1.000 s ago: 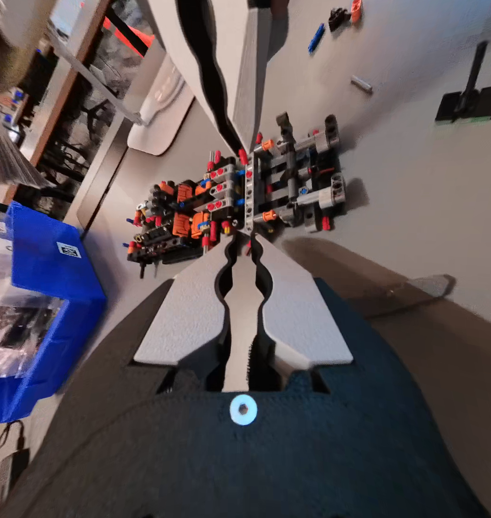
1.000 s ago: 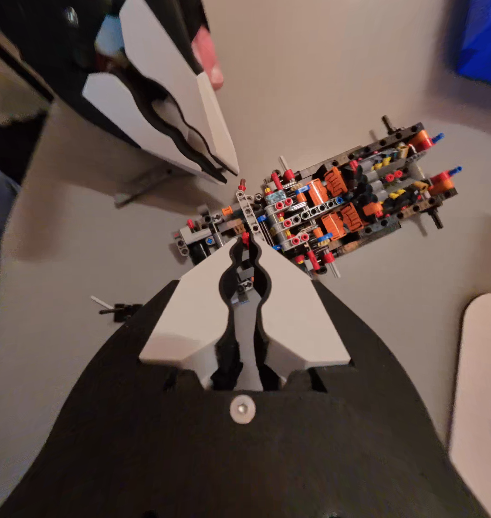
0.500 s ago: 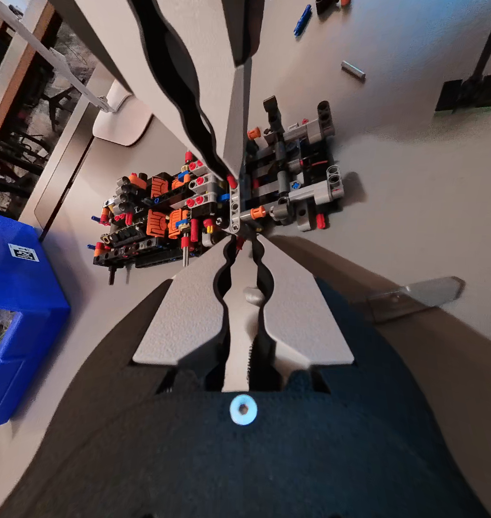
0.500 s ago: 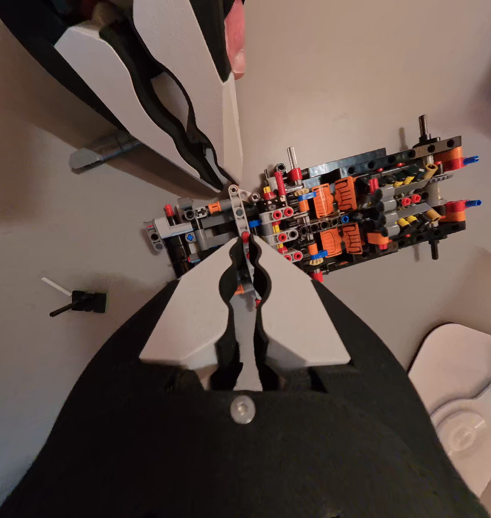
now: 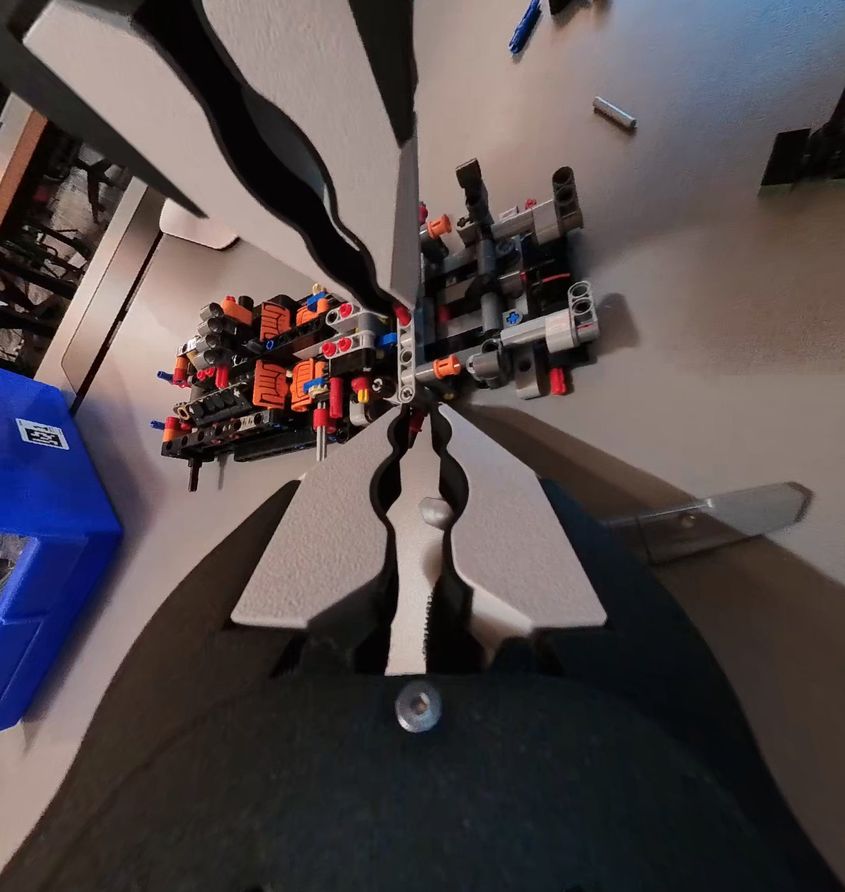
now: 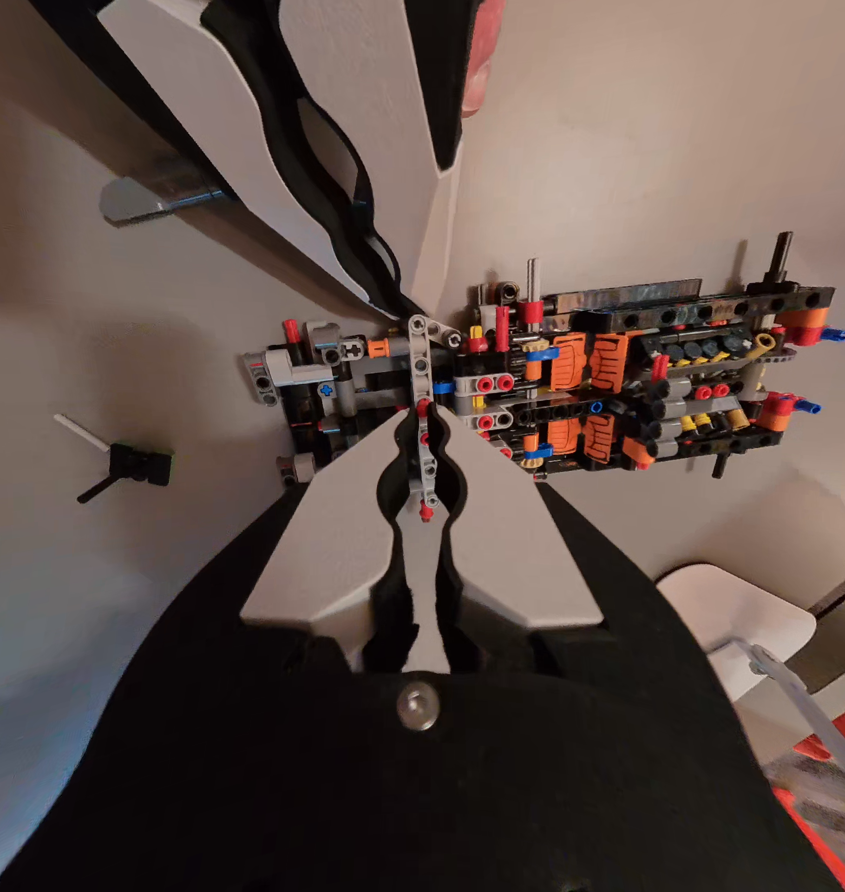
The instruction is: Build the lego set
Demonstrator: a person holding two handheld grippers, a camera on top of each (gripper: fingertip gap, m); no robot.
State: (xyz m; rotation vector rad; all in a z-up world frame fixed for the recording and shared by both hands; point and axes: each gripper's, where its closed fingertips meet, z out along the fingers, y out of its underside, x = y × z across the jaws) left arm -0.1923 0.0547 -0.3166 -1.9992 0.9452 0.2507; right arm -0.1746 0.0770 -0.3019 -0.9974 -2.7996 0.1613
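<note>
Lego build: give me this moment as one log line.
left gripper: shut on grey beam | right gripper: shut on grey beam | lego chassis: on table

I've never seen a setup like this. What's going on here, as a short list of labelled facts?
Being built: lego model lying on a pale table
Shared part: light grey beam across the model
Right gripper: fingers closed on the beam's near end
Left gripper: fingers closed at the beam's other end
Loose parts: small black piece; blue pin
Nearby: blue bin
</note>
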